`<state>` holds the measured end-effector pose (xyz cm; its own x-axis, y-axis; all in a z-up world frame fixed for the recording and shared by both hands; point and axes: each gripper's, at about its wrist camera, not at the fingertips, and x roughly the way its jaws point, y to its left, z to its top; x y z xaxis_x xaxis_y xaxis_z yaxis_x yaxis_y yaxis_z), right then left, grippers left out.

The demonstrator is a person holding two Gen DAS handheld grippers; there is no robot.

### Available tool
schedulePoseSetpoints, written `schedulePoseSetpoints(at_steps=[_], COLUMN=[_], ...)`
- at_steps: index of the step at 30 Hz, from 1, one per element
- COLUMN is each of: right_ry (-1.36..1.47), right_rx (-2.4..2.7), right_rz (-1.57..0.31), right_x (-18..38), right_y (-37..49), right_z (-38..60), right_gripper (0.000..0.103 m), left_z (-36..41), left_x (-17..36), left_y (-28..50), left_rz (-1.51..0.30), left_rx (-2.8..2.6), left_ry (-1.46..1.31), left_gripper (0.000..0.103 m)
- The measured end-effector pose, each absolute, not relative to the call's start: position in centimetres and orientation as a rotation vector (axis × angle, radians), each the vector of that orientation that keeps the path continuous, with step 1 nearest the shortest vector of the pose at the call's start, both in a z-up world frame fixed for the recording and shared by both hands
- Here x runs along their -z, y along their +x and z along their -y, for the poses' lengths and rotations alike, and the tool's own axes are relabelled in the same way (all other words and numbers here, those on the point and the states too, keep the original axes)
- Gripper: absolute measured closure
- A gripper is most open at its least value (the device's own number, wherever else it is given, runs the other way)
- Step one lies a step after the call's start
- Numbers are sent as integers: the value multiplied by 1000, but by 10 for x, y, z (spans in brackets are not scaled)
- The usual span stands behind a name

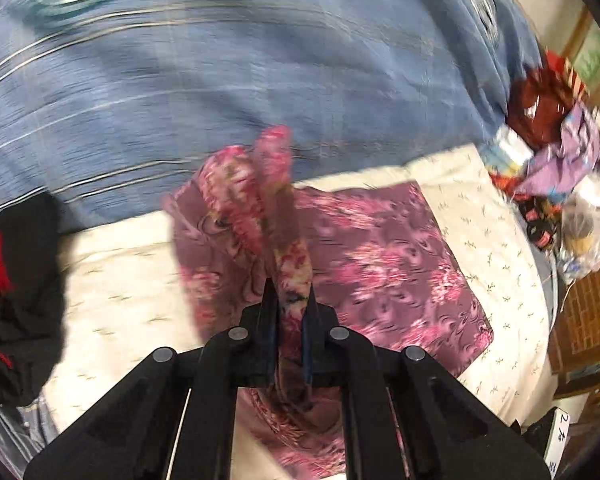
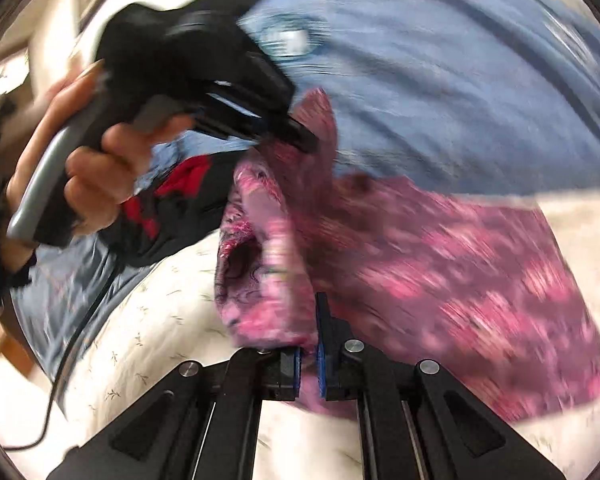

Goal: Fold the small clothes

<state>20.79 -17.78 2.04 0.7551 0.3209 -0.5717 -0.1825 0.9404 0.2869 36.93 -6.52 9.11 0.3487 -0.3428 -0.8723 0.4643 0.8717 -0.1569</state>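
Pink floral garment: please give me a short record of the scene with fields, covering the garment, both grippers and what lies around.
garment: pink floral garment, partly flat, one edge lifted
left gripper: shut on a lifted fold of the garment
right gripper: shut on the garment's near edge
surface: white patterned cloth over a blue striped sheet
other clothes: black and red garment to the left
image quality: motion blur in both views
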Motion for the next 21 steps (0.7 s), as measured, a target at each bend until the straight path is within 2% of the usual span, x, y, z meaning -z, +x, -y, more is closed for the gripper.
schedulePoseSetpoints(at_steps=[7,8,9,10,11,12,13,14,15,16,17,18,21], right_ry=[469,502,528,553,575,602,621,638,646,646,640,627,559], right_rx=[-305,-320,-331,-358,-375,-388,-405,-435,-458,-460,-466,-466,-449], right_rz=[-784,-798,-809,-817,-821,-822,-817,-808,-796,-788,-788,-783,-756], right_x=[27,32,36,38,39,38,39,40,40,39,38,36,32], right_y=[215,217,218,220,221,222,221,222,223,223,224,225,227], right_z=[247,253,259,264,268,273,275,277,278,279,277,275,266], right_gripper=[97,96,90,90,88,81,69,63,53,49,47,46,44], left_z=[146,151,153,155,157,157,157,155,154,154,154,155,162], left_x=[-14,-4,-1,-1,-3,-7,-11,-18,-24,-32,-38,-41,-36], left_y=[380,383,384,385,386,388,391,392,393,393,393,393,393], left_rz=[-1252,-1279,-1290,-1292,-1298,-1319,-1345,-1350,-1343,-1320,-1304,-1295,-1330], left_rx=[420,392,379,372,372,375,371,376,377,362,348,339,329], left_ry=[268,285,293,303,316,320,313,293,289,307,327,345,396], left_gripper=[94,92,91,89,81,72,52,41,39,35,28,26,25])
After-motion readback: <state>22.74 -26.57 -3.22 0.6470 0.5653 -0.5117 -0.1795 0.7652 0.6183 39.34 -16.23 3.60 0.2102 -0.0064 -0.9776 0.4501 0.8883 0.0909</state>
